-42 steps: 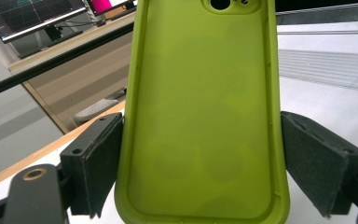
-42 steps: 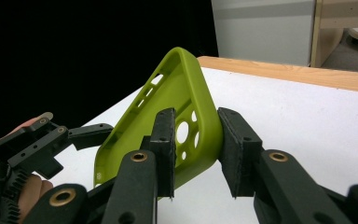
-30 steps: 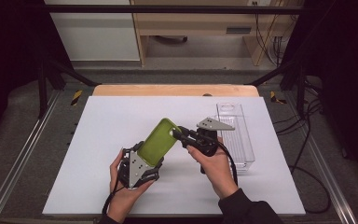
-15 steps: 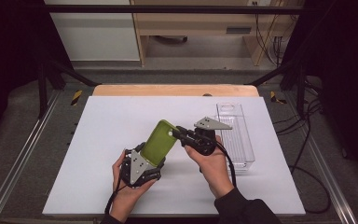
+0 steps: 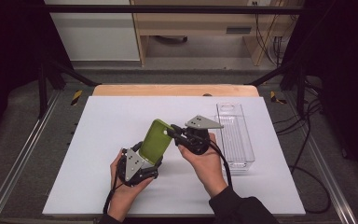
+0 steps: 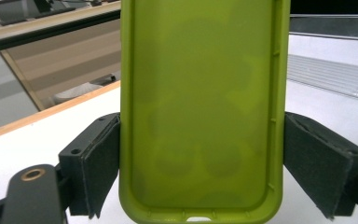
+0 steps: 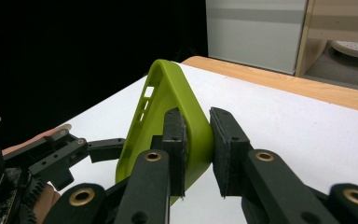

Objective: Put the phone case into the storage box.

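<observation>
The left tool (image 5: pixel 145 157) stood wide, its pads clamped on the long sides of the green phone case (image 5: pixel 154 141), which was held tilted above the middle of the white worktop (image 5: pixel 98 140). The right tool (image 5: pixel 172 130) was pinched tight on the case's upper edge. The case looked soft, matte and round-cornered. A clear ribbed plastic tray (image 5: pixel 235 135) lay just beside the right hand, with bare worktop all around.
</observation>
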`<action>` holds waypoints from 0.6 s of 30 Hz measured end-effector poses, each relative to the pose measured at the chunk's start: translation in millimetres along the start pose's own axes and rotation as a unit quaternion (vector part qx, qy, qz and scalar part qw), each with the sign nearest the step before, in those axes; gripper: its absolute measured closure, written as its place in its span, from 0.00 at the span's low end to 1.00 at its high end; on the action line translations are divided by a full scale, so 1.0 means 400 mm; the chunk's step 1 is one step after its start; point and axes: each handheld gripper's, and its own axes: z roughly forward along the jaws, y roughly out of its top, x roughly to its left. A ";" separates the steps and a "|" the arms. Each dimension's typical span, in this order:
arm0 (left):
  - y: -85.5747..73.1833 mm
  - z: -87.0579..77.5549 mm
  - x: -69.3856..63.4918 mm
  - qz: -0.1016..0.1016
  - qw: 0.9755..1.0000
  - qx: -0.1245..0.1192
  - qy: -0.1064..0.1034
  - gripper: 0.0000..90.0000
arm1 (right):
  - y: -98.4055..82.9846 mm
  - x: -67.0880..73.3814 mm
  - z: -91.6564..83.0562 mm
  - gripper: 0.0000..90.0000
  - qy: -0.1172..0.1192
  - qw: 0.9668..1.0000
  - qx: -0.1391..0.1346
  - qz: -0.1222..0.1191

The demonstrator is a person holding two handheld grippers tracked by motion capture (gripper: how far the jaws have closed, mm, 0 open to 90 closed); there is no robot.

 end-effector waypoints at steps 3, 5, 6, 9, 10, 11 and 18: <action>-0.001 -0.003 0.013 -0.016 1.000 -0.009 -0.013 0.17 | 0.001 -0.009 0.003 0.85 -0.008 1.000 0.000 0.003; -0.001 -0.006 0.021 -0.031 0.999 -0.014 -0.019 0.17 | 0.004 -0.017 0.003 0.85 -0.012 1.000 -0.001 0.005; -0.001 -0.007 0.023 -0.035 0.999 -0.016 -0.021 0.16 | 0.007 -0.022 0.002 0.85 -0.015 1.000 -0.001 0.003; -0.002 -0.010 0.024 -0.036 0.999 -0.016 -0.028 0.16 | 0.016 -0.042 -0.006 0.85 -0.024 1.000 -0.006 0.009; -0.001 -0.011 0.024 -0.039 0.999 -0.018 -0.028 0.15 | 0.018 -0.049 -0.011 0.85 -0.027 1.000 -0.009 0.010; 0.001 -0.013 0.025 -0.041 0.999 -0.020 -0.030 0.15 | 0.021 -0.056 -0.016 0.85 -0.031 0.999 -0.011 0.011; -0.001 -0.033 0.054 -0.068 0.997 -0.022 -0.039 0.07 | 0.035 -0.117 -0.049 0.85 -0.040 0.999 0.000 -0.020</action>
